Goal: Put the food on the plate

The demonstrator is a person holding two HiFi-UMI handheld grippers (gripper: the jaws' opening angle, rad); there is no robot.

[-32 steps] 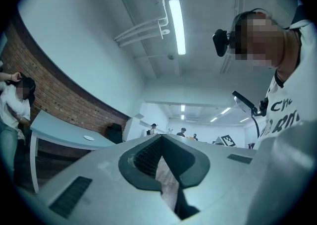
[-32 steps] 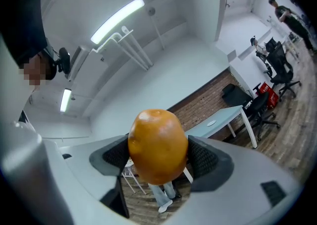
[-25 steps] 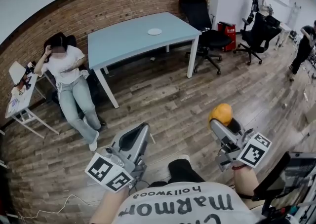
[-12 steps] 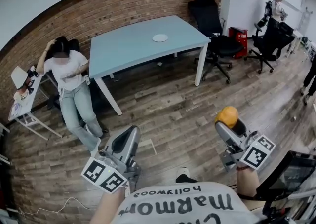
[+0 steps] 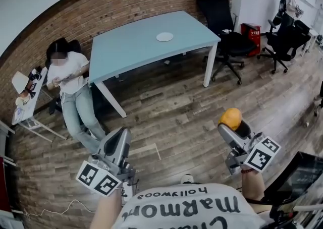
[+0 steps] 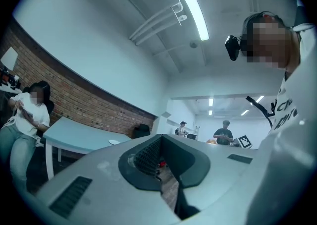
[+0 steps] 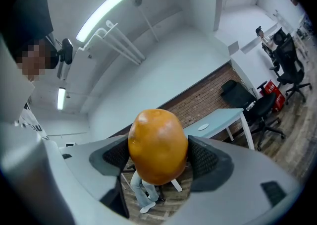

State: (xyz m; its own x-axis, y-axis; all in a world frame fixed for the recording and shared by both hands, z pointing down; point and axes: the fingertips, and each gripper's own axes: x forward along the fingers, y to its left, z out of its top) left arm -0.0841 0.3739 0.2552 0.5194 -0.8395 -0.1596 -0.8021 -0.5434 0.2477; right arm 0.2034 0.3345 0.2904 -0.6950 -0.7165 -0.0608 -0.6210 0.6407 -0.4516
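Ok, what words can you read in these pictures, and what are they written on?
"hollywood": on the person's white shirt, upside down in the head view.
"MaRMo": bigger letters on the same shirt, rest cut off.
Red box by the chairs: print too small to read.
Cube on the left gripper, cube on the right gripper: square patterns, no words.

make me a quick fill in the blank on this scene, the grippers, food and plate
1. The right gripper is shut on food that is ___ in colour.
2. The left gripper holds ___.
3. The plate lies ___ the table.
Missing words: orange; nothing; on.
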